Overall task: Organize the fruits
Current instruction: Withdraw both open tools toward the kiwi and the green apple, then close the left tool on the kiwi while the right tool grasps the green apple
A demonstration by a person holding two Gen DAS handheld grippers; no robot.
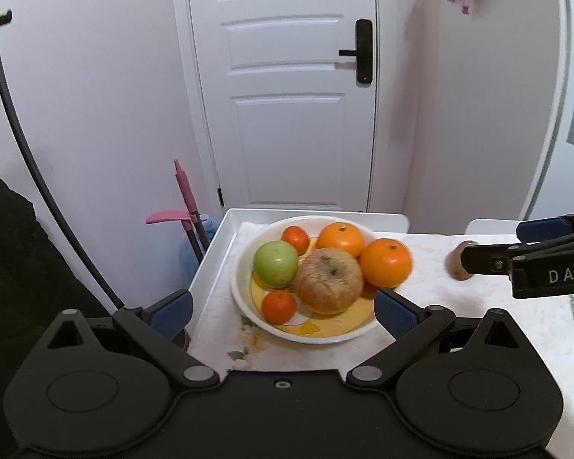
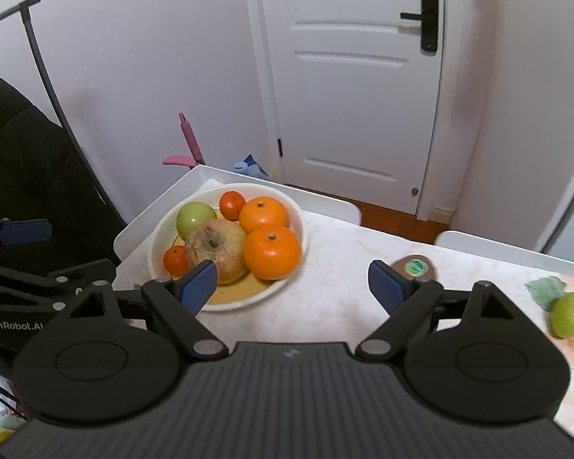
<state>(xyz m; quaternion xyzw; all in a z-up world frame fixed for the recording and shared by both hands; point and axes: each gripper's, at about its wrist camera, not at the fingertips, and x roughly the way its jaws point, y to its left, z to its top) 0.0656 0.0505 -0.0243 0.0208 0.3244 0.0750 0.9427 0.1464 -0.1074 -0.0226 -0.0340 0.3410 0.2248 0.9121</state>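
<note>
Both tools gape empty, the right tool (image 2: pixel 292 283) nearing the kiwi (image 2: pixel 415 267), which next needs gripping and carrying to the bowl (image 2: pixel 155 244)

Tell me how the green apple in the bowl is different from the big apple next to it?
The green apple is smooth and plain green; the big apple is blotchy, reddish-yellow with brown near its stem. The green apple is smaller, the big apple clearly bulkier. The green apple sits by the bowl's left rim, while the big apple fills the middle. Both are round and lie touching in that bowl.
</note>
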